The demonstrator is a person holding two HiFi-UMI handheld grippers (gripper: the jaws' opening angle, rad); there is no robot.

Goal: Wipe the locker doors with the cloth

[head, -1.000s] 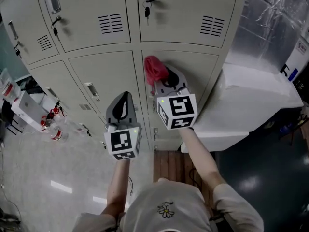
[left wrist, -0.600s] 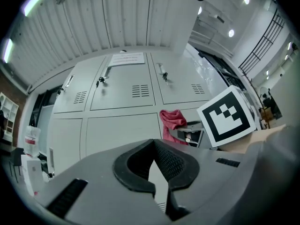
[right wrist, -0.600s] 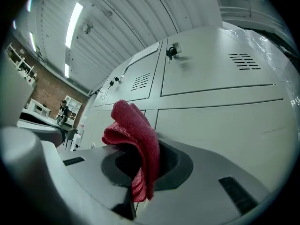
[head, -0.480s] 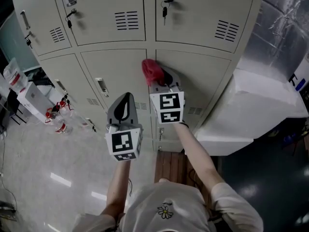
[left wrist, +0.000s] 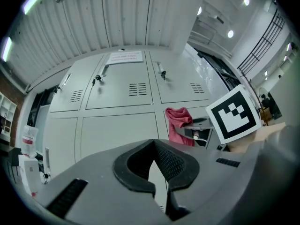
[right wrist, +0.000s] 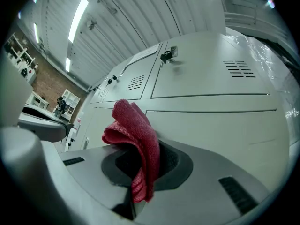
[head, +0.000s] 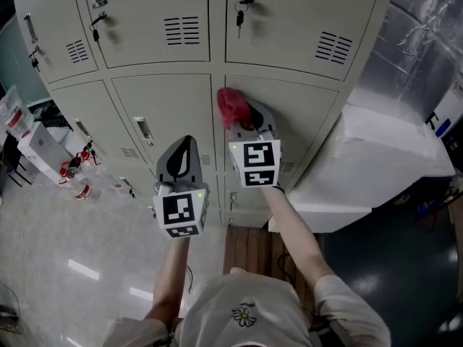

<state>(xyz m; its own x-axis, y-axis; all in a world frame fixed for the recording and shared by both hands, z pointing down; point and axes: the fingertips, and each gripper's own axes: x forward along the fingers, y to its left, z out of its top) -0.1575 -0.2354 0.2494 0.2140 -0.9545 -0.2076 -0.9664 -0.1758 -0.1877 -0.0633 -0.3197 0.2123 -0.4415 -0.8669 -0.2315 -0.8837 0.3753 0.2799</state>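
Observation:
A red cloth (head: 230,105) is bunched in my right gripper (head: 241,116), which is shut on it. The cloth sits at the upper left corner of a lower beige locker door (head: 300,121), right by the seam between doors; whether it touches the door I cannot tell. In the right gripper view the cloth (right wrist: 137,129) folds over the right gripper (right wrist: 140,150). My left gripper (head: 186,142) hangs lower and to the left, in front of the neighbouring lower door (head: 163,103). In its own view the left gripper (left wrist: 154,145) is shut and empty, with the cloth (left wrist: 180,123) ahead to the right.
Keys (head: 239,13) hang in the upper doors' locks. A white wrapped block (head: 376,165) juts out beside the lockers at right, under a foil-covered wall (head: 419,42). Bottles and a box (head: 72,176) stand on the floor at left. A wooden board (head: 249,248) lies by the person's feet.
The right gripper has swung slightly left and straightened with the cloth still in it. The left gripper has barely moved.

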